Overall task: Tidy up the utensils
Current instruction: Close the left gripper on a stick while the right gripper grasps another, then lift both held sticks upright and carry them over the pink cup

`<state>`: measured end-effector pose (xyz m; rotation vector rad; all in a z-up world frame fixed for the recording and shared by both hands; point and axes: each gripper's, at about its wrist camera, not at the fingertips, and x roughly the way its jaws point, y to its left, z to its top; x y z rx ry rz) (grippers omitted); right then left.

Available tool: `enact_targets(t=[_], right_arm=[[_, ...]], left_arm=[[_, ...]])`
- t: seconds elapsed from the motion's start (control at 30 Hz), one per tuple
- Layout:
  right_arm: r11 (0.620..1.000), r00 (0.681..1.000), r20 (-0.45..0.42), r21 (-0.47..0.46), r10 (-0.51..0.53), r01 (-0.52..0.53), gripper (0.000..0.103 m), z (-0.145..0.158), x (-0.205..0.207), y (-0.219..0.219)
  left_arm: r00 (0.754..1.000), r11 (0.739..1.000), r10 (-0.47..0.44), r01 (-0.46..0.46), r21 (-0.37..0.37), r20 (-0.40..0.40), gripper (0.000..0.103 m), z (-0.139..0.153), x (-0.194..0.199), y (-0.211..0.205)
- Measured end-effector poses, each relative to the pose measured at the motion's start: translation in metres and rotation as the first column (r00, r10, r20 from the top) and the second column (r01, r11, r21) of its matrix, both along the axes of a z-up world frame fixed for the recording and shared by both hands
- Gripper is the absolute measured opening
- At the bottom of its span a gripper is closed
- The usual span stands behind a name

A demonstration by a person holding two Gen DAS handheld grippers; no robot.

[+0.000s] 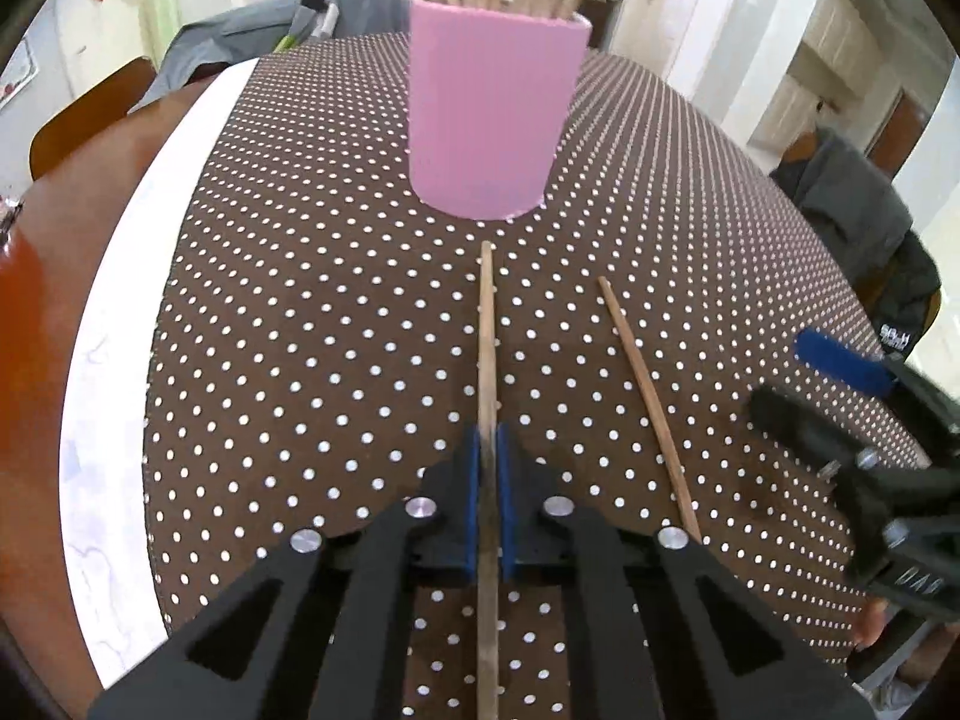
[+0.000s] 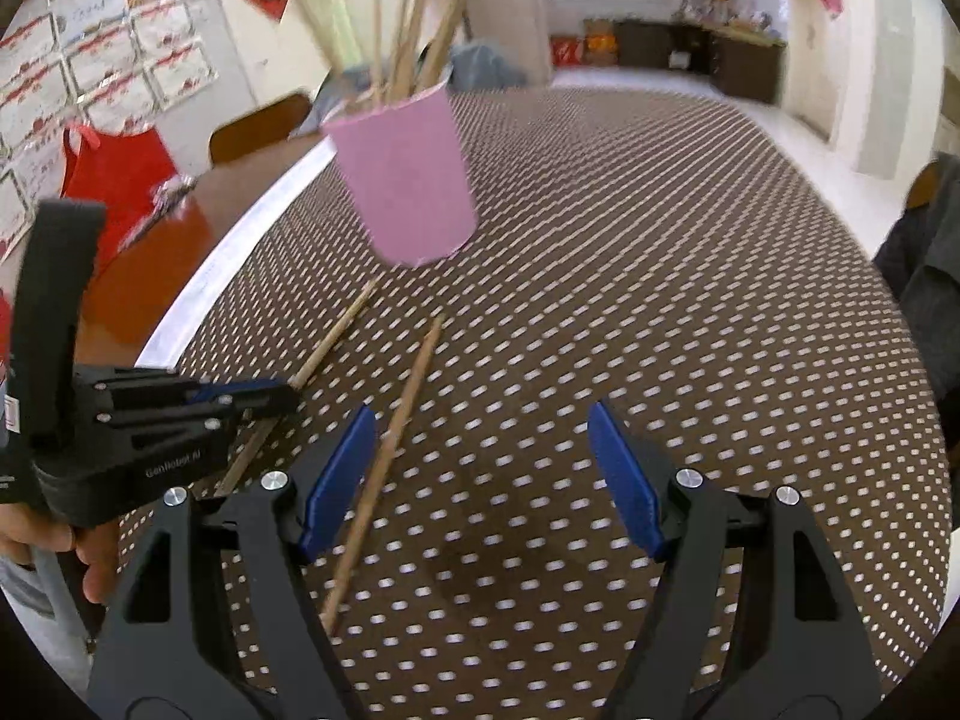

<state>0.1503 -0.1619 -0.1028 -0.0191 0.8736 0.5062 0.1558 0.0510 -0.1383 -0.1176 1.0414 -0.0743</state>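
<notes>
A pink cup (image 1: 495, 114) holding several wooden chopsticks stands on the brown polka-dot tablecloth (image 1: 312, 330). My left gripper (image 1: 491, 450) is shut on a wooden chopstick (image 1: 487, 324) that points at the cup, low over the cloth. A second chopstick (image 1: 648, 402) lies loose to its right. In the right wrist view my right gripper (image 2: 480, 468) is open and empty over the cloth, with the loose chopstick (image 2: 390, 450) by its left finger. The cup (image 2: 405, 180) and the left gripper (image 2: 282, 393) with its chopstick (image 2: 336, 336) show there too.
A white strip (image 1: 120, 360) edges the cloth on the left, over the bare brown table (image 1: 30, 360). Chairs with grey clothes (image 1: 864, 216) stand around the table. A red bag (image 2: 114, 180) sits on the table's left side.
</notes>
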Motion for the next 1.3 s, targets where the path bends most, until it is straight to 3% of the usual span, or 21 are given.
enact_targets(t=[0.17,0.27,0.3,0.4,0.57,0.63,0.87,1.3], right_arm=[[0.996,0.99,-0.128,-0.051,0.067,-0.074,0.072,-0.012,0.007,0.03],[0.981,0.982,-0.167,-0.153,0.09,-0.116,0.071,-0.017,0.011,0.049],[0.977,0.98,-0.173,-0.174,0.094,-0.124,0.066,-0.017,0.012,0.053],[0.954,0.975,-0.2,-0.258,0.1,-0.151,0.037,-0.015,0.021,0.064],[0.92,0.96,-0.232,-0.32,0.157,-0.228,0.018,-0.013,0.027,0.081],[0.925,0.955,-0.241,-0.293,0.175,-0.243,0.009,-0.011,0.029,0.086],[0.965,0.961,-0.215,-0.155,0.174,-0.21,0.006,-0.013,0.038,0.062],[0.979,0.985,0.01,0.112,0.171,-0.171,0.006,0.042,0.03,-0.008]], left_arm=[[0.998,0.999,0.021,-0.019,-0.026,0.061,0.006,0.008,-0.012,0.004],[0.995,0.999,0.03,-0.027,-0.027,0.096,0.006,0.017,-0.018,0.007],[0.994,0.999,0.03,-0.027,-0.026,0.102,0.006,0.019,-0.02,0.006],[0.992,0.999,0.029,-0.026,-0.028,0.125,0.006,0.025,-0.024,0.005],[0.988,0.999,0.02,-0.014,-0.038,0.154,0.006,0.035,-0.032,0.001],[0.986,0.999,0.014,-0.007,-0.039,0.167,0.006,0.039,-0.034,-0.001],[0.974,1.0,-0.002,0.008,-0.028,0.227,0.006,0.058,-0.039,-0.003],[0.902,0.999,0.005,0.018,-0.048,0.432,0.006,0.111,-0.042,-0.016]])
